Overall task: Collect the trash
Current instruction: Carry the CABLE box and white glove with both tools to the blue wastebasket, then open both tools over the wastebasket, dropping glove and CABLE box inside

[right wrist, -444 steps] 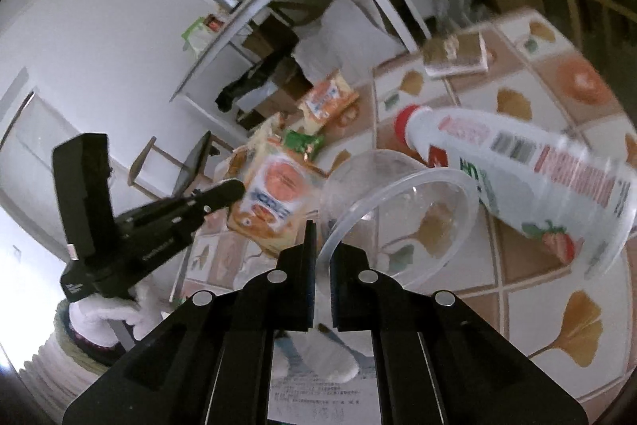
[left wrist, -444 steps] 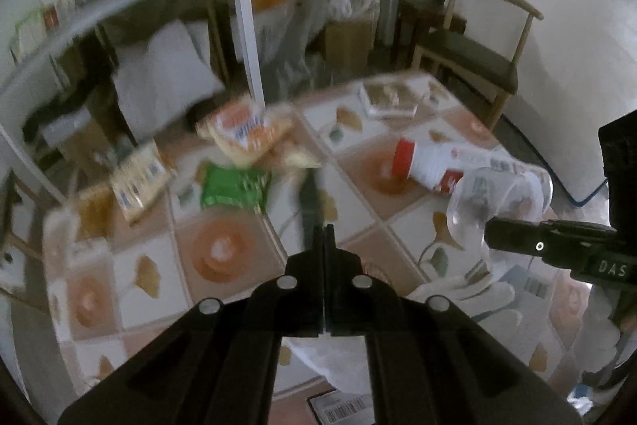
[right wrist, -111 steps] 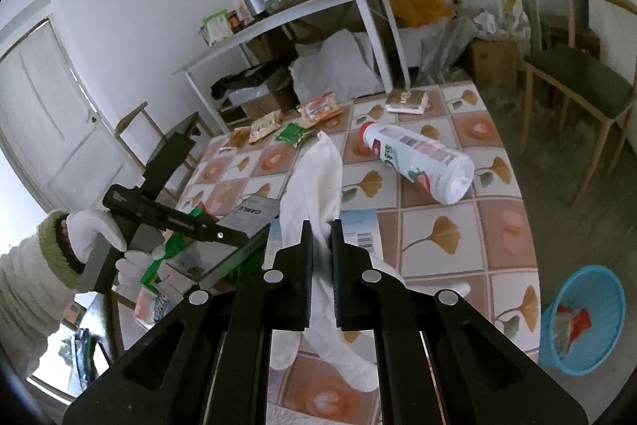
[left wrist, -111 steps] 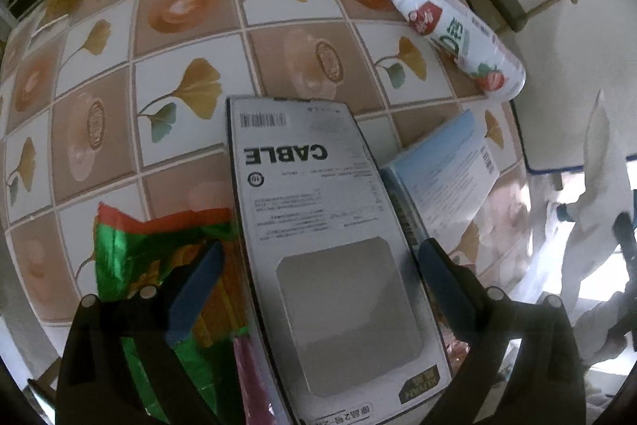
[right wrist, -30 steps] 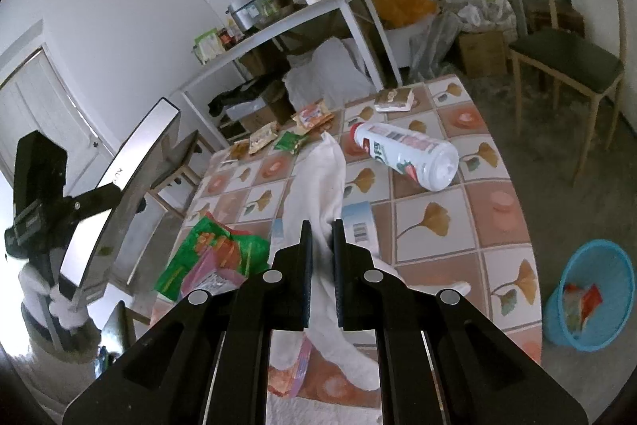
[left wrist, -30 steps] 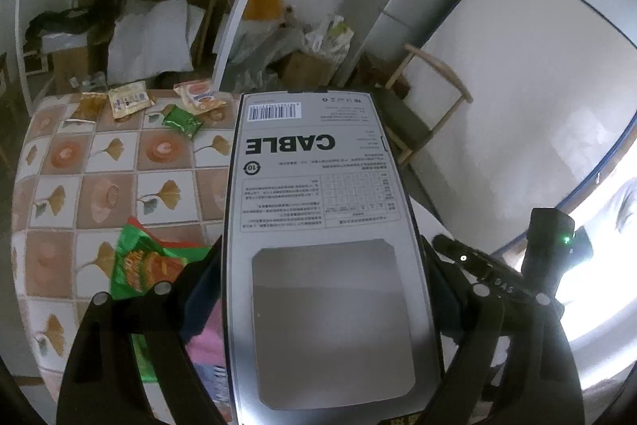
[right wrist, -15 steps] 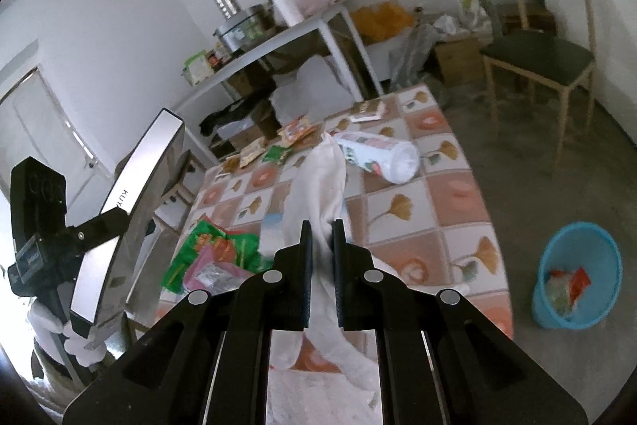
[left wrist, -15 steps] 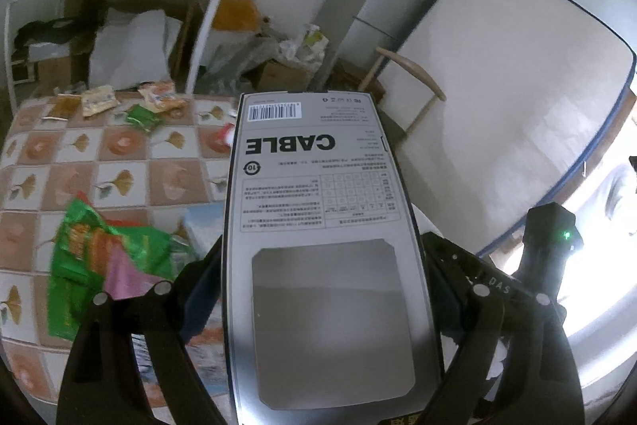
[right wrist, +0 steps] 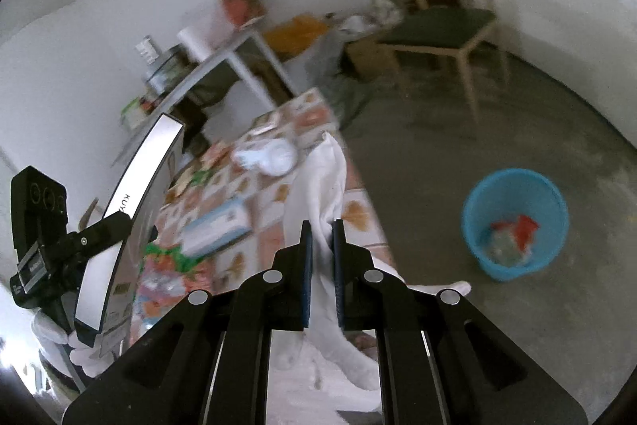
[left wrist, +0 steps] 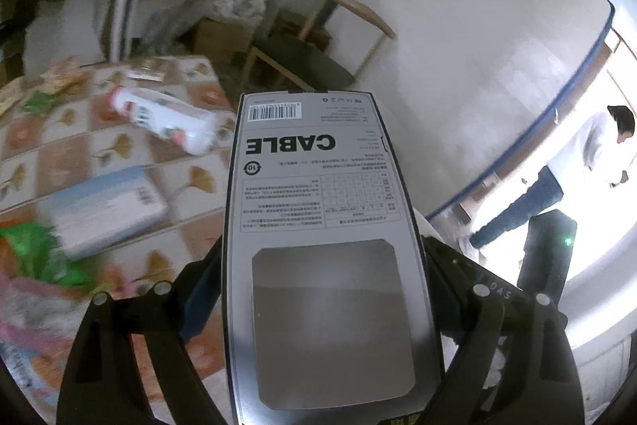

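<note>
Grey box: a flat grey cable box [left wrist: 322, 265], printed "CABLE" with a barcode, is clamped across its width between the two fingers of the left tongs [left wrist: 322, 289] and is held above the table edge; its long face fills the middle of the left wrist view.
Left tongs: spread wide, each finger pressed against one side edge of the box; in the right wrist view the box [right wrist: 131, 226] is seen edge-on, raised and tilted.
White cloth: a white cloth [right wrist: 322, 182] is pinched between the fingers of the right tongs [right wrist: 318, 253]; it rises above the fingertips and also hangs below them.
Right tongs: nearly closed, gripping the cloth.
Table: a tiled table [left wrist: 119, 142] with leaf pattern lies to the left of and below the box.
Items on table: a white bottle [left wrist: 167, 118] lies on its side; a pale blue carton [left wrist: 103, 206] is near it; green and orange wrappers [left wrist: 36, 257] lie at the near edge; all are blurred.
Bin: a blue bin [right wrist: 515, 224] stands on the floor, well apart from the table, with red and pale scraps inside.
Surroundings: a wooden chair [right wrist: 442, 26] stands by the wall; a person [left wrist: 577, 162] is seen in the bright doorway.
</note>
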`<state>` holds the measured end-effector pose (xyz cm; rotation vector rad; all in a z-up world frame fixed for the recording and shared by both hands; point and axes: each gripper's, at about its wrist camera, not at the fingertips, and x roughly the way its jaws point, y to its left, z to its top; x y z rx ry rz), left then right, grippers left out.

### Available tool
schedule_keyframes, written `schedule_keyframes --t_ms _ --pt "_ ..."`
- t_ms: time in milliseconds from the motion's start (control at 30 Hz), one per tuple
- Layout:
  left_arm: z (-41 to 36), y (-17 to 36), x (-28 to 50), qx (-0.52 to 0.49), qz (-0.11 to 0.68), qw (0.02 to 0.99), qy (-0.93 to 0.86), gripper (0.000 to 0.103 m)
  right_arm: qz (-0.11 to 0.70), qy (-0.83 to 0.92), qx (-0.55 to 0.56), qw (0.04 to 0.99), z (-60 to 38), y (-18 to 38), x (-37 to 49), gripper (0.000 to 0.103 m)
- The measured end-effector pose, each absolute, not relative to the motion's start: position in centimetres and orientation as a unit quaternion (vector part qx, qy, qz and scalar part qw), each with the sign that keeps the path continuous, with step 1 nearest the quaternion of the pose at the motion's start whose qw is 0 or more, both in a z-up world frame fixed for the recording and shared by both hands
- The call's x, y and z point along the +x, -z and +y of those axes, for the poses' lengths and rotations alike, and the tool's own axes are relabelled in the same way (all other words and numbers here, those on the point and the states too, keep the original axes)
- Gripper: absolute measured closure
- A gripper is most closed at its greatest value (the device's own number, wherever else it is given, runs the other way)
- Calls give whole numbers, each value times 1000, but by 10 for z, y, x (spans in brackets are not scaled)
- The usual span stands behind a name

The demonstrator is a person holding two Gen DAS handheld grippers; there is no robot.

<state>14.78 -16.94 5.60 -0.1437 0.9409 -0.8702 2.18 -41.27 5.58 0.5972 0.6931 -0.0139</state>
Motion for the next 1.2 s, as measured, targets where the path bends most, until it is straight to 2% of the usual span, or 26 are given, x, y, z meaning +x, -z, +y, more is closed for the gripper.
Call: schedule_keyframes --t_ms 367,667,733,767,800,833,867,1033,1200 --pt "-291 -5 157 -20 482 749 454 17 343 99 378 854 -497 -4 -3 95" --pt "-391 55 185 10 528 717 456 15 364 137 441 809 -565 58 23 94" --pt "-424 74 199 16 536 718 444 15 363 152 461 795 -587 76 38 91" --pt "-436 80 204 15 537 720 438 12 358 155 474 790 -597 85 44 84" --pt "-451 90 211 12 538 722 435 6 350 156 485 786 -609 95 51 75" --pt "-461 96 214 9 539 721 435 6 342 166 497 780 -623 110 59 55" --pt "-475 107 222 8 546 720 428 6 343 183 499 775 -633 124 65 49" --pt "-485 134 238 -26 569 722 393 6 371 210 541 725 -652 187 71 49" --pt "-462 116 229 -21 530 743 409 6 367 211 542 726 -639 196 48 49"
